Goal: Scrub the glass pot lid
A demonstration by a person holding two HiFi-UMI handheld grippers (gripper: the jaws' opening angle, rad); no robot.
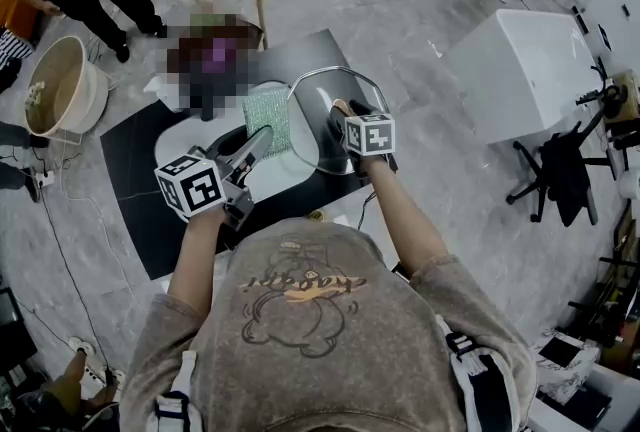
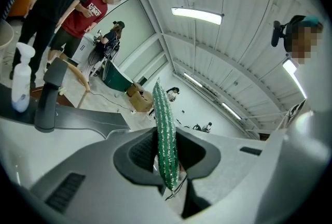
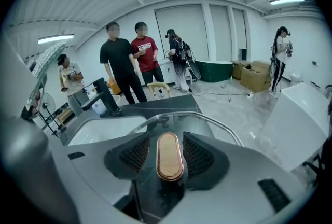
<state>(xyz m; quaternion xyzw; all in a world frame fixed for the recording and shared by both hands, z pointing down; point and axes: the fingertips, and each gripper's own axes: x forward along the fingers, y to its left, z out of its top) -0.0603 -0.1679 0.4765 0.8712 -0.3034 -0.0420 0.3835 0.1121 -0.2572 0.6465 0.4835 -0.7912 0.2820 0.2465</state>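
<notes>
Prep done, scrubbing seemingly ahead: left tool [image 2: 167, 172] clenched on green scouring pad [image 2: 165, 124], right tool [image 3: 169, 167] gripping knob [image 3: 169, 149] of glass lid [image 1: 312, 138] (pad beside glass, contact unclear).

Head view: lid [image 1: 312, 105] knob [image 3: 170, 155] mostly hidden under right tongs [image 1: 338, 113]. Left gripper view: scrub pad [image 2: 165, 129] edge-on, lower end buried inside left tongs [image 2: 167, 161]. Right gripper view: lid's near rim hidden by tongs body.

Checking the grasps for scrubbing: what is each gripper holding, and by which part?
Left gripper: green scouring pad, pinched at its lower edge. Right gripper: clear glass pot lid, clamped on its copper-coloured oval knob.
</notes>
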